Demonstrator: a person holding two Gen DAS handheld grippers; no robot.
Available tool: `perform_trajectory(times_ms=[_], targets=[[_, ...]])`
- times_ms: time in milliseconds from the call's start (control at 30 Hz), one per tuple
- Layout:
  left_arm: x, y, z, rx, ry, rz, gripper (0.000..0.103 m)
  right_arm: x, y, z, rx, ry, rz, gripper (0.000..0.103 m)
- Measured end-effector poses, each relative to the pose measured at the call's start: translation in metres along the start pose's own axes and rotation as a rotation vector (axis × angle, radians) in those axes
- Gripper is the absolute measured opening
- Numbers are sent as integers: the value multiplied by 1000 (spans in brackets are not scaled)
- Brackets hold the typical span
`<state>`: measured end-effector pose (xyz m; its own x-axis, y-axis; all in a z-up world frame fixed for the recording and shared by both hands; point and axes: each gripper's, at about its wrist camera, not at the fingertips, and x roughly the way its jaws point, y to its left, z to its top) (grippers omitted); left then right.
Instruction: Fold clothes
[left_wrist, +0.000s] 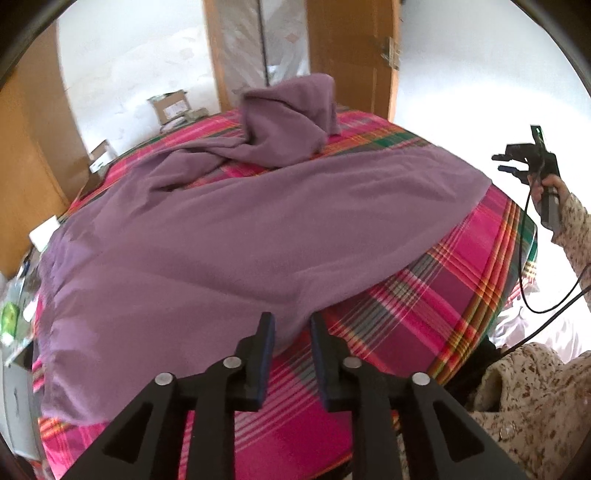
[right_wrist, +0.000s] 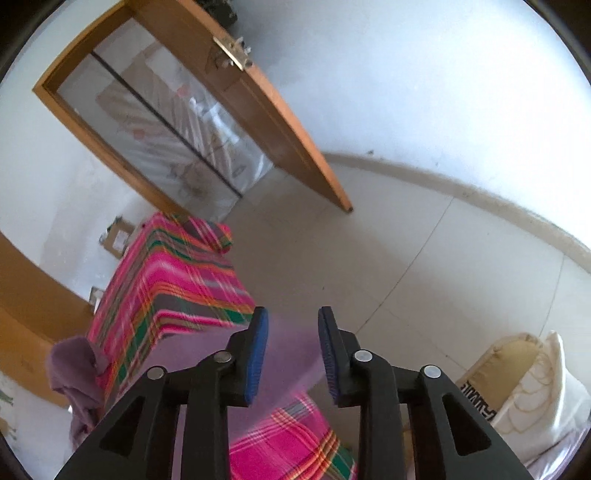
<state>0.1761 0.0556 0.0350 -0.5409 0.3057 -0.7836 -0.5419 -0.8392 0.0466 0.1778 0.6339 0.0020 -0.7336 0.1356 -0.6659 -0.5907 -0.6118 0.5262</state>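
Note:
A purple garment lies spread over the pink plaid table cover, with one part bunched into a heap at the far end. My left gripper is open just above the garment's near edge, nothing between its fingers. Off the table's right side, my right gripper is held up in a hand and looks open. In the right wrist view my right gripper is open and empty above the purple garment and the plaid cover.
A wooden door stands open beyond the table, over a tiled floor. Cardboard boxes sit by the far wall. Clutter lies at the left. A cream pillow rests at the right. A patterned sleeve and a cable hang at the right.

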Motion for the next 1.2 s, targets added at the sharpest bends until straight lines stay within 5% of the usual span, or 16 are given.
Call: perform_trajectory(times_ms=[267, 500, 600, 1033, 1200], targets=[[-28, 79, -36, -295, -32, 80, 23, -28, 65, -28, -207, -13, 69, 31], [-40, 167, -80, -739, -33, 66, 38, -28, 156, -94, -508, 123, 235, 31], [-46, 186, -98, -850, -51, 73, 39, -28, 194, -129, -648, 181, 313, 31], [-41, 232, -121, -1100, -71, 19, 43, -39, 291, -258, -1105, 371, 628, 45], [-38, 244, -121, -1159, -87, 10, 43, -47, 305, -298, -1258, 410, 674, 46]])
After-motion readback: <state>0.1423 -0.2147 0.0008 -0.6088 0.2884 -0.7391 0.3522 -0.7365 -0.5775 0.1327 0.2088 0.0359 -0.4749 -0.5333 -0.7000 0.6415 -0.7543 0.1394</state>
